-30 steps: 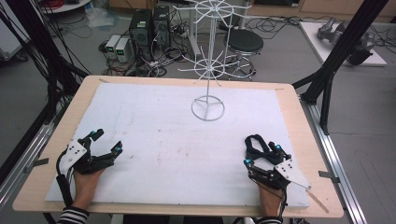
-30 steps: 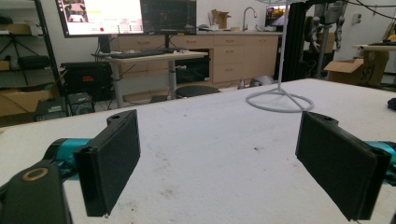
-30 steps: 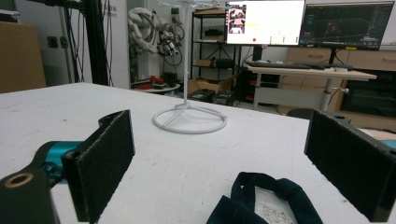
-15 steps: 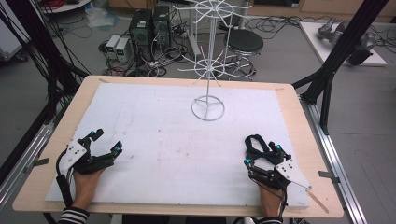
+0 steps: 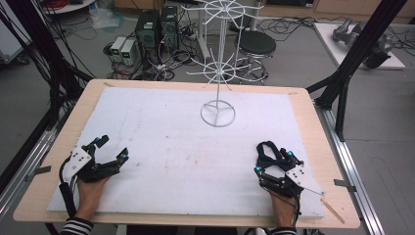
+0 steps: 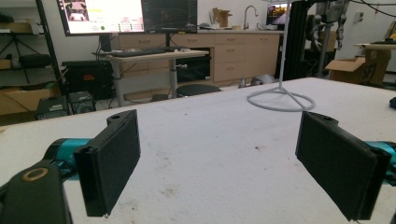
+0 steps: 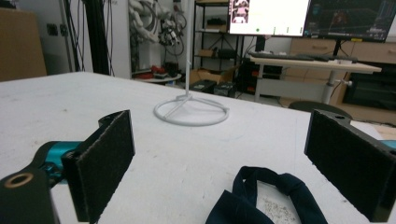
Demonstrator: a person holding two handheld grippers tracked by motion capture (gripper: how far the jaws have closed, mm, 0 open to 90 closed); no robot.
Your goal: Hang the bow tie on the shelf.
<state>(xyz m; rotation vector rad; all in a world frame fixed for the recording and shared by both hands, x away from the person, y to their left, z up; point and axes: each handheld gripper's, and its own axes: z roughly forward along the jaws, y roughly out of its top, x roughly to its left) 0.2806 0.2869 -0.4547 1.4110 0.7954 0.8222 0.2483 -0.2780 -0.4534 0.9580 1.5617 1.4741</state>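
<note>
The dark fabric loop (image 5: 270, 152) lies on the worktop (image 5: 161, 147) just ahead of my right gripper (image 5: 272, 164), where it lay a second ago; nothing has shifted, so I judge the pickup not yet begun. My left gripper (image 5: 111, 148) rests at the near left, its fingers (image 6: 109, 165) spread wide on nothing; my right fingers (image 7: 100, 161) are as wide, straddling the loop without touching it, the white wire rack (image 5: 218, 78) well beyond.

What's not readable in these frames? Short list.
- Dark strap: right gripper view, near end cut off by the bottom edge; in the high view the right tool covers part of it.
- White wire rack: top cut off by the high view's upper edge.
- Left tool: open; monitor text behind it too small to read.
</note>
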